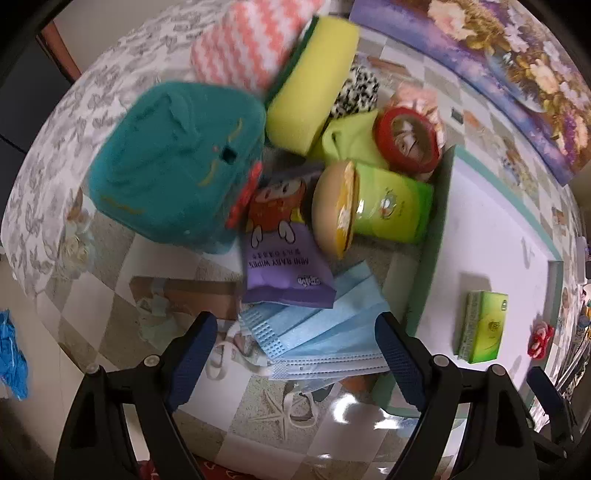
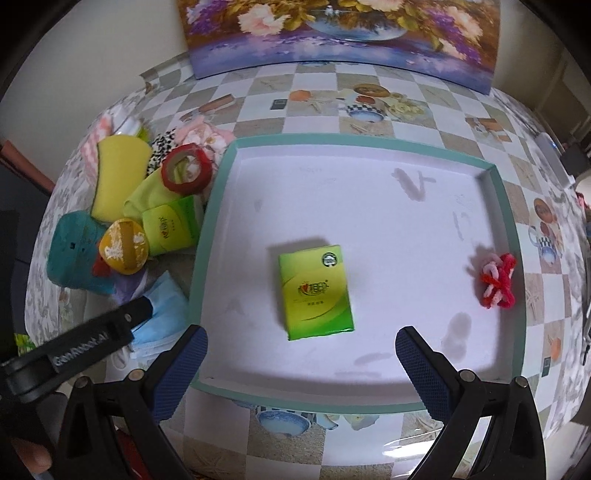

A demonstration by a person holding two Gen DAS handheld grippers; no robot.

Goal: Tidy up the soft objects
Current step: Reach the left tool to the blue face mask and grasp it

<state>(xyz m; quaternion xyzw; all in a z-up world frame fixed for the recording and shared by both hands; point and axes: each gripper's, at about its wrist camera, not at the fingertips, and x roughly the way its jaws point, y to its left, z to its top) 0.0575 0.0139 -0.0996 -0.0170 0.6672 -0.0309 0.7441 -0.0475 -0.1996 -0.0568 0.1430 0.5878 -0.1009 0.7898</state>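
Note:
My left gripper (image 1: 295,354) is open, its fingers on either side of a stack of blue face masks (image 1: 317,328) on the table. Behind the masks lie a purple wipes pack (image 1: 284,266), a burger-shaped toy (image 1: 336,206), a green tissue pack (image 1: 391,206), a teal plush (image 1: 173,158), a yellow sponge (image 1: 314,81), a pink striped cloth (image 1: 243,48) and a red tape roll (image 1: 406,140). My right gripper (image 2: 301,350) is open and empty over the white tray (image 2: 369,147), just in front of a green tissue pack (image 2: 316,291). A red-and-pink yarn knot (image 2: 496,280) lies at the tray's right.
The pile of soft things sits left of the tray in the right wrist view (image 2: 140,206). A flower painting (image 2: 343,33) leans at the back. A blue cloth (image 1: 11,358) lies at the far left. The left gripper shows in the right wrist view (image 2: 85,339).

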